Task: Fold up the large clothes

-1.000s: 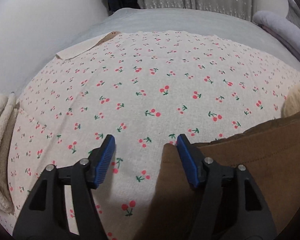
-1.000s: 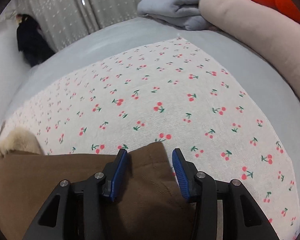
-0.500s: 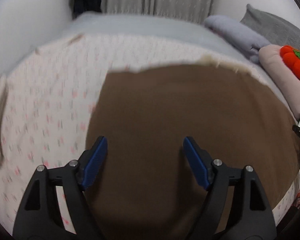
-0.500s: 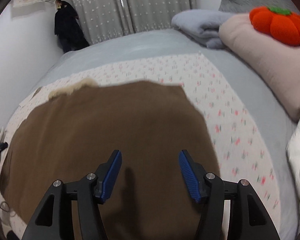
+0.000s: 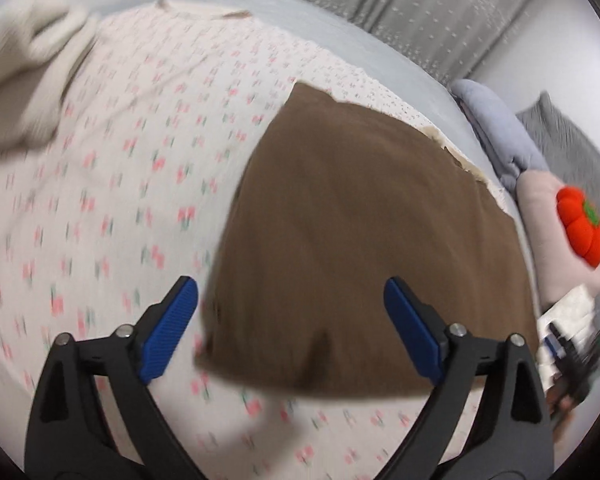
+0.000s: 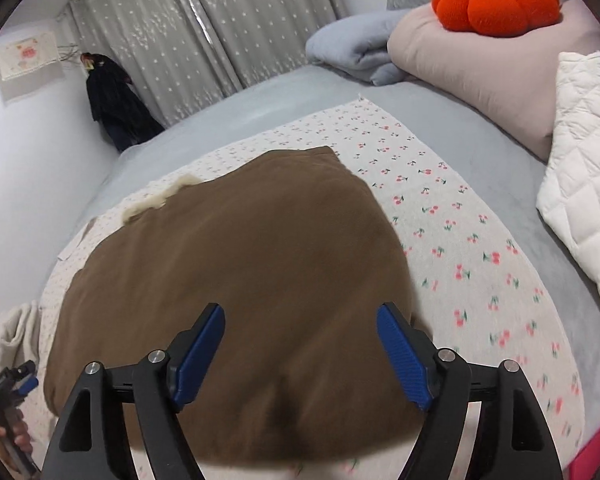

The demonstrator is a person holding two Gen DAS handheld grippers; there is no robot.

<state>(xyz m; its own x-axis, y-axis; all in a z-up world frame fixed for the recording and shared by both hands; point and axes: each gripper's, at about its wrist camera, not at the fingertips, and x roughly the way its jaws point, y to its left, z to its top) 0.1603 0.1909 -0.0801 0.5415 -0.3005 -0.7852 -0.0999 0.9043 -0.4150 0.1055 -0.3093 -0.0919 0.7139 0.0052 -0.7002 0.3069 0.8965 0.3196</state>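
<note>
A folded brown garment (image 5: 360,232) (image 6: 236,264) with a cream fleece lining (image 6: 156,200) showing at its far edge lies flat on a cherry-print cloth (image 5: 120,184) (image 6: 472,240) spread over the bed. My left gripper (image 5: 290,326) hovers above the garment's near left corner, its jaws opening wide with nothing pinched between them. My right gripper (image 6: 300,354) hangs over the garment's near edge, its jaws also opening and clear of the fabric. The other gripper shows at the right edge of the left wrist view and at the lower left of the right wrist view.
A cream towel-like garment (image 5: 24,76) lies at the cloth's left side. Pillows, a grey blanket (image 6: 352,48), an orange pumpkin cushion (image 6: 496,2) and a white quilt (image 6: 584,184) line the right. Curtains (image 6: 220,20) and a dark hanging garment (image 6: 112,104) stand beyond the bed.
Both grippers let go of the brown garment's corners and pulled back and upward, jaws widening. The garment now lies folded in full view; the left view has swung right.
</note>
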